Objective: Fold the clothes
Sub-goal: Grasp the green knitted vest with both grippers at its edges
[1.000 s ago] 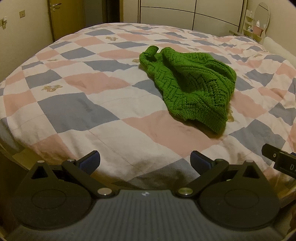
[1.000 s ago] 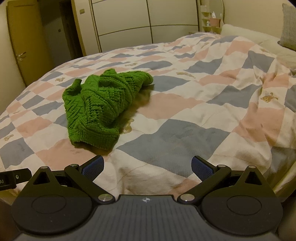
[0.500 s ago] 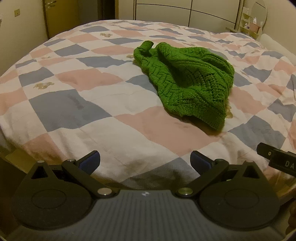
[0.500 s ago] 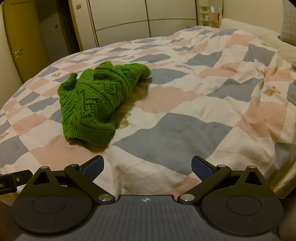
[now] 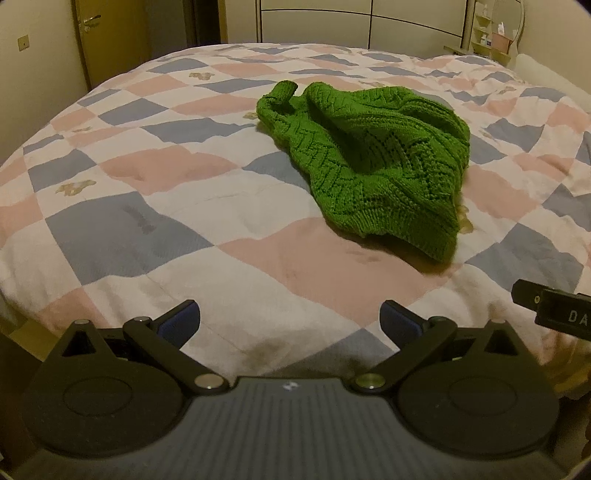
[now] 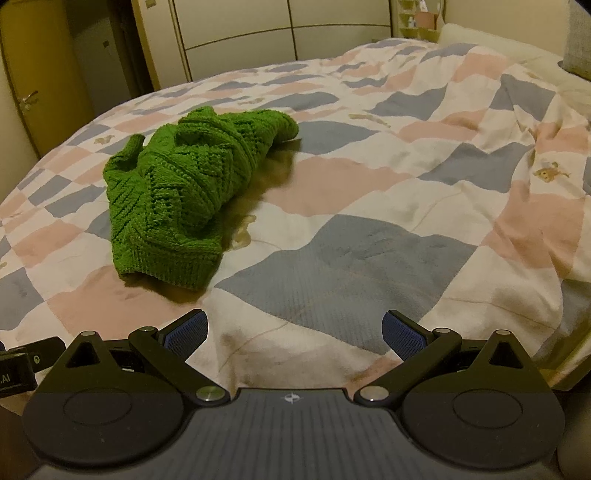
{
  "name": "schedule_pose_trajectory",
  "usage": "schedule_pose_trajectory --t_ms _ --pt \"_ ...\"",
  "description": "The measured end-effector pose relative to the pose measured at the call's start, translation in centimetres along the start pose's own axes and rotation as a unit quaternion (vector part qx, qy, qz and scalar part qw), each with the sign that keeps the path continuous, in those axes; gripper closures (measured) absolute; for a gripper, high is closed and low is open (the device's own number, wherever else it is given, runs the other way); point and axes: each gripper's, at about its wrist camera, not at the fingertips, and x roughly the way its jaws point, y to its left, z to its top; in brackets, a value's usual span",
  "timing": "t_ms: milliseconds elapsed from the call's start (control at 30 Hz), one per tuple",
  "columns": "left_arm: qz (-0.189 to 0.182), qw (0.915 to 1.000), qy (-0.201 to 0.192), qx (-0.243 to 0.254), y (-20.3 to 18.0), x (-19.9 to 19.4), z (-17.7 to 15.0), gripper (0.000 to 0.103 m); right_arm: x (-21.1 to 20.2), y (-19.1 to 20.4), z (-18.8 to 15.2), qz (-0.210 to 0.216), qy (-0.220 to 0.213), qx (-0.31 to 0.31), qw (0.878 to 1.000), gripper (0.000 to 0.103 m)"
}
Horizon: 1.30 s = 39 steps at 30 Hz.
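Both grippers gape wide and empty over the near edge of the bed; the sweater lies crumpled further in.

The left gripper (image 5: 290, 319) sits at the bottom of its frame, blue pads (image 5: 179, 322) spread far apart, holding nothing and touching nothing. The right gripper (image 6: 294, 329) is the same, pads (image 6: 400, 334) fully apart above the quilt (image 6: 369, 258). The green sweater (image 5: 373, 162) lies bunched on the quilt, right of centre in the left view and left of centre in the right view (image 6: 192, 199), well apart from both tools. A wardrobe (image 6: 288, 33) spans the upper frame; a door (image 5: 107, 40) stands upper left.
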Motion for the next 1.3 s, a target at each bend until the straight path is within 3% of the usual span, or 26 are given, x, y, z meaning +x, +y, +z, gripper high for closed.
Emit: schedule_pose_trajectory --t_ms 467,600,700,767,900,1000,1133,1300 --pt "-0.012 0.9998 -0.001 0.014 -0.7 3.1 1.7 0.001 2.4 0.0 1.1 0.003 0.007 0.001 1.0 0.0" --pt "-0.019 0.9971 -0.038 0.063 -1.6 3.7 1.7 0.001 2.6 -0.7 1.2 0.031 -0.026 0.019 0.999 0.0" --pt "-0.014 0.9896 -0.061 0.129 -2.8 4.7 1.4 0.003 2.6 -1.6 1.4 0.067 -0.064 0.04 0.995 0.0" --pt "-0.011 0.9819 -0.077 0.173 -3.6 5.4 1.3 0.006 2.9 -2.1 1.5 0.082 -0.086 0.054 0.991 0.0" --pt "-0.005 0.96 -0.107 0.258 -5.3 6.9 0.9 0.007 4.4 -2.5 2.2 0.086 -0.075 0.056 0.992 0.0" --pt "0.0 0.938 -0.13 0.321 -6.5 7.9 0.7 0.02 5.3 -2.9 2.5 0.095 -0.069 0.054 0.992 0.0" --pt "0.006 0.9023 -0.158 0.401 -8.1 9.4 0.3 0.04 6.6 -3.4 2.9 0.107 -0.062 0.052 0.991 0.0" --pt "0.015 0.8747 -0.178 0.45 -9.6 11.9 0.2 0.053 7.9 -4.2 3.5 0.107 -0.062 0.057 0.991 0.0"
